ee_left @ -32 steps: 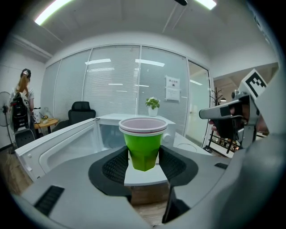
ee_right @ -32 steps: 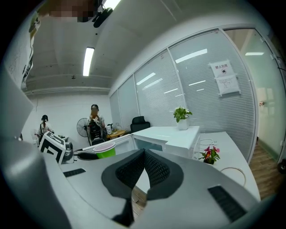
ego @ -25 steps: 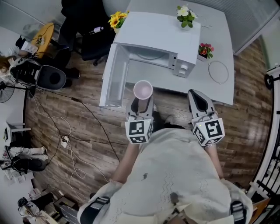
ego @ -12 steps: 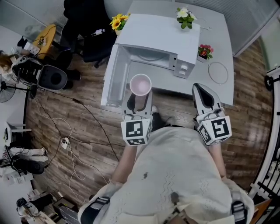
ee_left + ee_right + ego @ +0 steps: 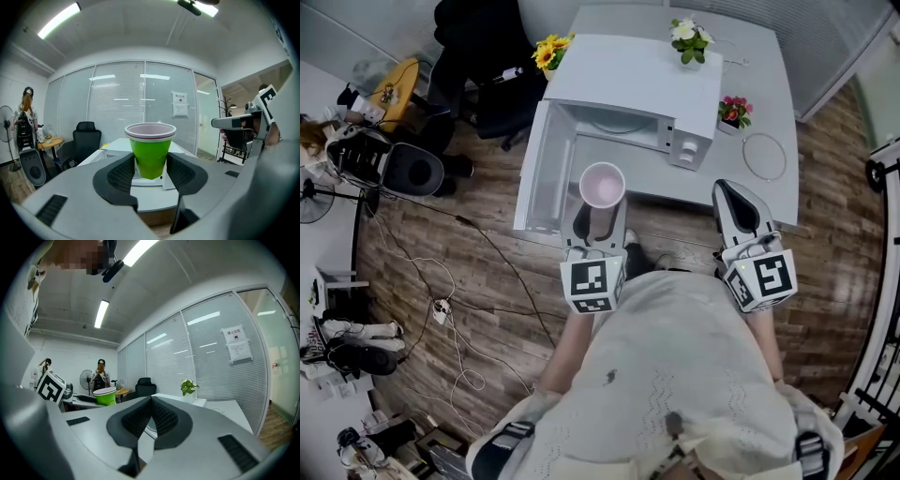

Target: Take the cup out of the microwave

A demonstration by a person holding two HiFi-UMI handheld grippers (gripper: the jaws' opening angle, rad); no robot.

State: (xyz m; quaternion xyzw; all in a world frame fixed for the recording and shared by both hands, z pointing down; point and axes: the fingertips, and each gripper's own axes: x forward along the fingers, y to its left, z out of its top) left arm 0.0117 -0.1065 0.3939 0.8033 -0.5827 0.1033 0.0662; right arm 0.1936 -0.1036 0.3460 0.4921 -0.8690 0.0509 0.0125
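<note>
A green cup [image 5: 150,157] with a pale pink inside [image 5: 603,186] stands upright between the jaws of my left gripper [image 5: 598,212], which is shut on its lower half. The cup hangs in the air in front of the white microwave [image 5: 628,84], outside its open cavity [image 5: 617,127]. The microwave's door [image 5: 551,169] is swung wide to the left. My right gripper [image 5: 735,208] is shut with nothing in it, to the right of the cup by the table's front edge. In the right gripper view the cup [image 5: 106,396] shows at the left.
The microwave stands on a white table [image 5: 769,103] with a yellow flower pot [image 5: 547,47], a white flower pot [image 5: 692,37] and a red flower pot [image 5: 733,109]. A round ring [image 5: 766,155] lies at the table's right. A black chair [image 5: 478,56] and floor cables [image 5: 450,281] are at the left.
Both grippers have risen a little, the left one carrying the cup with it. The cup now shows slightly higher, nearer the microwave's front.
</note>
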